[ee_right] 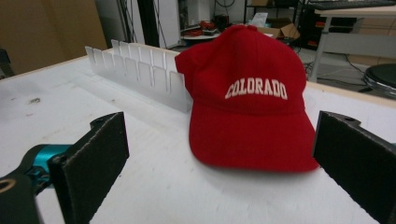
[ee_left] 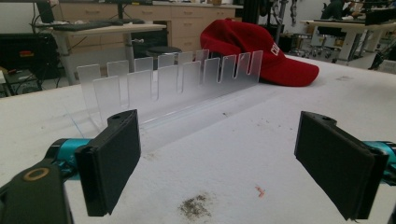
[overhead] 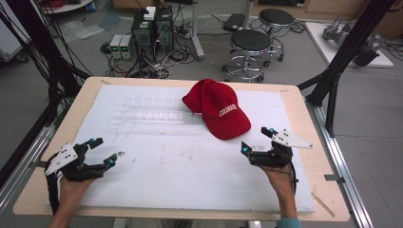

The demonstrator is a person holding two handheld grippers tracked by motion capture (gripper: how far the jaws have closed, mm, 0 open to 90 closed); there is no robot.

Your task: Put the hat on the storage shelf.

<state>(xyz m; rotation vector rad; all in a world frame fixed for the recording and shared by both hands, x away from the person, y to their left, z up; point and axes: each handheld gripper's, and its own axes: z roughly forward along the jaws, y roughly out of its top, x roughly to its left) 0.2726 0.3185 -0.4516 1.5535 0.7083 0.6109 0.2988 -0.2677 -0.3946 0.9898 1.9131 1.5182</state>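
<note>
Right gripper [ee_right: 219,163] wide open, empty, facing red cap [ee_right: 250,98]

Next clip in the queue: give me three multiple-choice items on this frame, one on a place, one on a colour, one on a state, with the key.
1. Where does the red fabric baseball cap lie relative to the clear slotted acrylic rack?
A. At the rack's right end, toward the right tool
B. On top of the rack
C. At the table's near left corner

2. What colour is the lettering on the cap's front?
A. Black
B. White
C. Yellow

3. How do the left tool and the right tool stand?
A. Both shut on the cap
B. Left open, right shut on the rack
C. Both open, holding nothing

Key: 1 A, the high view shows the cap by the rack's right end. 2 B, the right gripper view shows white letters on red. 3 C, each gripper view shows its jaws wide apart with only the white table cover between them.
</note>
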